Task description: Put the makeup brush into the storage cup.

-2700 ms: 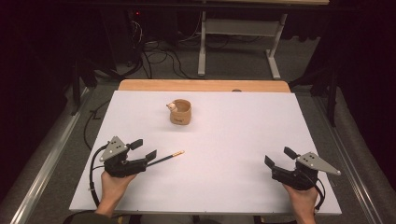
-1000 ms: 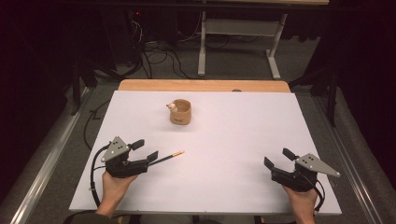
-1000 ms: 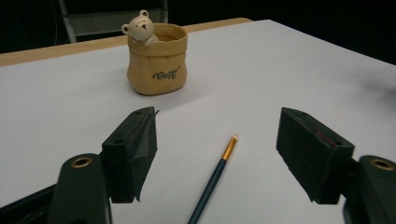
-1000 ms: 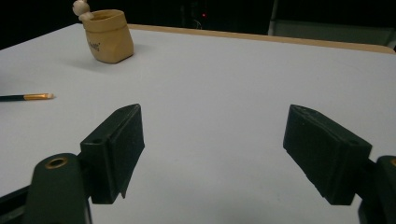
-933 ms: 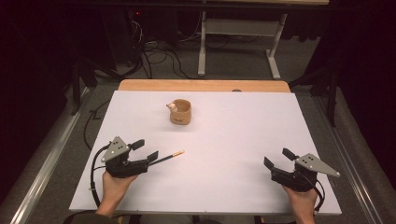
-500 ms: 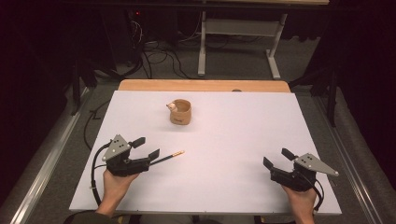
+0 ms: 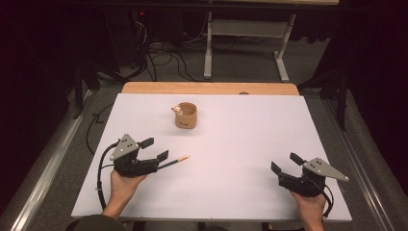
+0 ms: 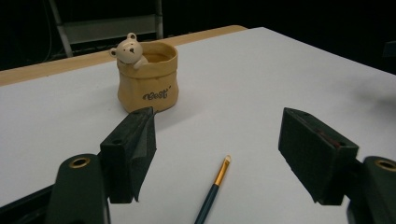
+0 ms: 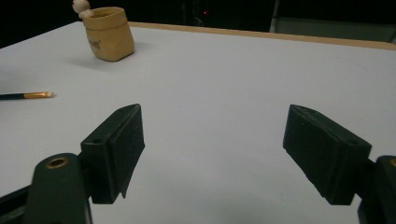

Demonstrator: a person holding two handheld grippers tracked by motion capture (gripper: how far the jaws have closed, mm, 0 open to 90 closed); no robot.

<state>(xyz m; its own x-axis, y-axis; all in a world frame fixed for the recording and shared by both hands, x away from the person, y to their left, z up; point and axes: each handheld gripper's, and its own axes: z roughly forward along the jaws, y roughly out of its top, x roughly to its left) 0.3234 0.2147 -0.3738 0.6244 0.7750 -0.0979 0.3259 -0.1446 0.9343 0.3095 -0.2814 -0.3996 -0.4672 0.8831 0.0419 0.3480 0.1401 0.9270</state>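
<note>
High view: a person's two hands rest at the near edge of a white tabletop (image 7: 240,139), each holding a set of tongs.
Left tongs (image 7: 159,150): jaws spread wide, holding nothing, poised over the near end of a thin brush (image 8: 212,189).
Right tongs (image 7: 284,162): jaws equally wide and empty, well apart from the brush, over bare tabletop.
Brush position: lying flat, its dark handle running under the left tongs, its gold collar and pale tip pointing toward the middle of the tabletop; the left gripper view shows it between the two jaws.
Cup (image 7: 185,115): a small tan pot with a bear figure on its rim, upright, farther back and well apart from the brush.
Handling: the brush looks light, stiff and slim, likely to roll or skid on the smooth surface; the pot looks like ceramic, so breakable if knocked.
Where to grip: probably across the dark handle behind the gold collar, with the jaws brought down close to the tabletop.
Surface: plain, matte white, with a wooden strip along the far edge.
Room: dark, with cables and a metal frame on the floor behind.
</note>
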